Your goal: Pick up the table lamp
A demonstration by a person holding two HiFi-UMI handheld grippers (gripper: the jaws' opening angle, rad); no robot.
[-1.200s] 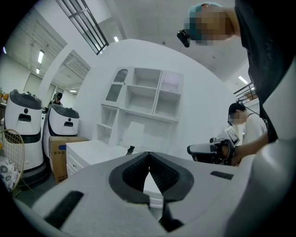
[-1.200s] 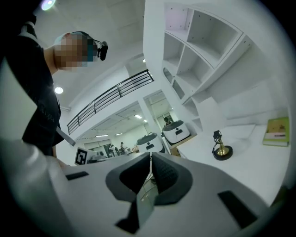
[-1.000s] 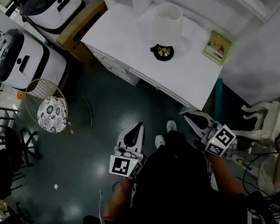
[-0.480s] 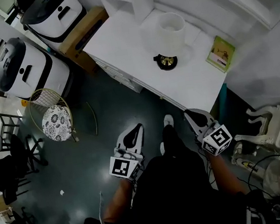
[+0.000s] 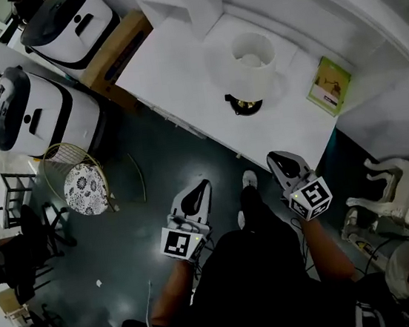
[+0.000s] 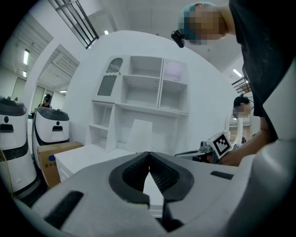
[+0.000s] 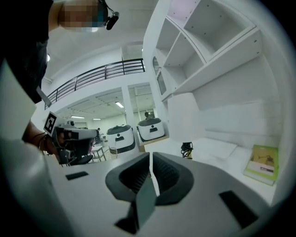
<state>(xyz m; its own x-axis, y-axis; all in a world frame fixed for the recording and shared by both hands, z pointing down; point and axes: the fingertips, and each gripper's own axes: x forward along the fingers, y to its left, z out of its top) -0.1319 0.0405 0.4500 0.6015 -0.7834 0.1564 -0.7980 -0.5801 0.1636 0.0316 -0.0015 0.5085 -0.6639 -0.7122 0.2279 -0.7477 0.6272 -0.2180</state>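
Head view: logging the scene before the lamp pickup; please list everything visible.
white-shaded table lamp with dark round base: one, white and black, mid-desk
white desk: one, white, top centre
green booklet: one, green, desk's right end
rounded white-and-black machines: two, white and black, floor upper left
brown cardboard box: one, brown, by desk's left end
gold wire basket: one, gold, floor left
white carved chair: one, white, right edge
left gripper: one, white, shut, empty, bottom centre
right gripper: one, white, shut, empty, bottom centre-right
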